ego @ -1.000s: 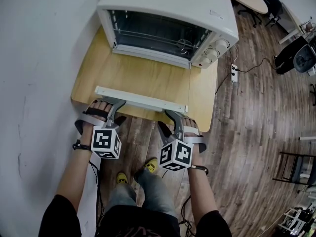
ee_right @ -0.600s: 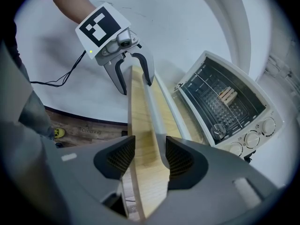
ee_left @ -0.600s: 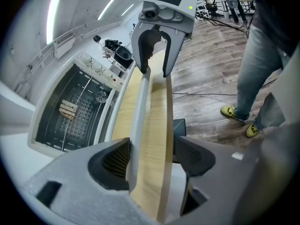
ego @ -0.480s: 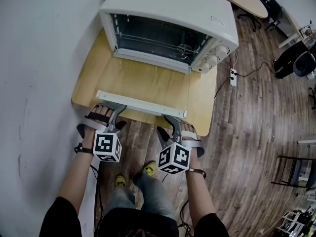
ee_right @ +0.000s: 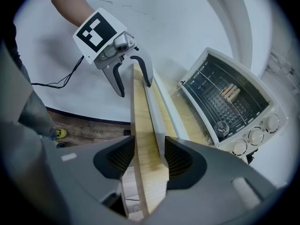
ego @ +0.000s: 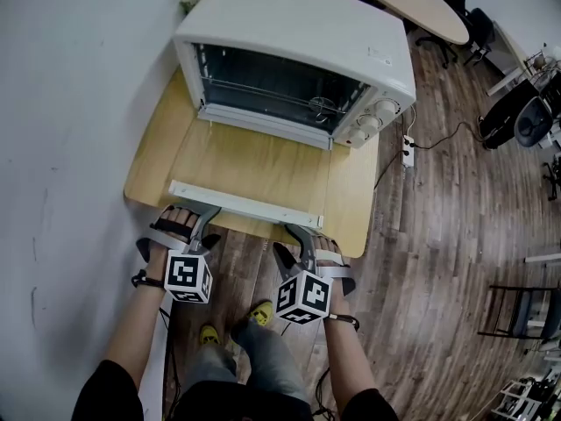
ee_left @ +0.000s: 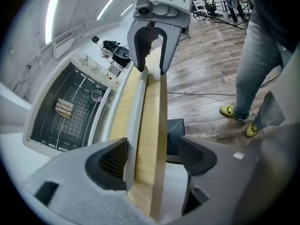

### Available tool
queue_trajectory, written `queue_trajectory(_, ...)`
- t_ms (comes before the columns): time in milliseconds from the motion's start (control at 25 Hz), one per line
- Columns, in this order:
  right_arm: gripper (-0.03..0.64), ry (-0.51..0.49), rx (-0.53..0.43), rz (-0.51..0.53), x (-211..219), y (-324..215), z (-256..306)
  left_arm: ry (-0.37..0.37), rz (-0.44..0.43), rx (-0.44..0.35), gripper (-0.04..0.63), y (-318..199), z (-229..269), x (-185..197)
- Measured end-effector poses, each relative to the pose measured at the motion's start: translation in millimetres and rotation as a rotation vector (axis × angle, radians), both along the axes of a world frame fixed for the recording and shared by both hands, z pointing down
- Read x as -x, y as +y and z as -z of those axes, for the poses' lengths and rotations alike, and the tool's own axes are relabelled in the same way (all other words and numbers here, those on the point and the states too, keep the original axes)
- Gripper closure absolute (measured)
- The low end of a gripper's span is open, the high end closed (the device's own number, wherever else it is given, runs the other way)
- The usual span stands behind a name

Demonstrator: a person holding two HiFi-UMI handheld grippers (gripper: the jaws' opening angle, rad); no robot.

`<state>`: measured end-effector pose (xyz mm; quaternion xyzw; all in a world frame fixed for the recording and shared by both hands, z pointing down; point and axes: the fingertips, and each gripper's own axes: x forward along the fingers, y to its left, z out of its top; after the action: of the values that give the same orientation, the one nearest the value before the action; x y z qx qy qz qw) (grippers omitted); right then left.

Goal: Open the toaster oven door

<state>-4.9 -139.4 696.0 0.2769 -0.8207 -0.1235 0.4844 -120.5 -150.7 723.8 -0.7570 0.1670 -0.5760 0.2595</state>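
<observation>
From the head view, I see the toaster oven [ego: 298,33] at the back edge of the table [ego: 351,200]. Its door is fully down and lies flat, with the door handle [ego: 245,202] along the front edge. In the left gripper view, the left gripper [ee_left: 152,156] is letting go. Its jaws are opening around the handle and the table board, and the pad on the under side stands clear of the wood. In the right gripper view, the right gripper [ee_right: 143,158] looks clamped on the handle together with the board, both pads against them. I judge the opening as done. The danger I see is in pulling back: if I withdraw the right side before it releases, it could drag the door and pull the oven toward the front edge.
</observation>
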Motion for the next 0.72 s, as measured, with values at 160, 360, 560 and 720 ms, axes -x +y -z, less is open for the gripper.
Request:
queue_trajectory(160,0.407,0.009,0.014,-0.002,-1,0,-3,0.002,0.0,0.011,0.272,1,-1,-1)
queue_trajectory(360,0.403,0.005,0.034,-0.008,0,2,-6,0.0,0.0,0.025,0.272,2,-1,0)
queue_trajectory(560,0.403,-0.008,0.025,-0.016,1,3,-1,0.027,0.027,0.057,0.279,3,4,-3)
queue_trajectory(720,0.403,-0.029,0.037,-0.032,1,8,5,0.059,0.05,0.076,0.29,5,12,-7)
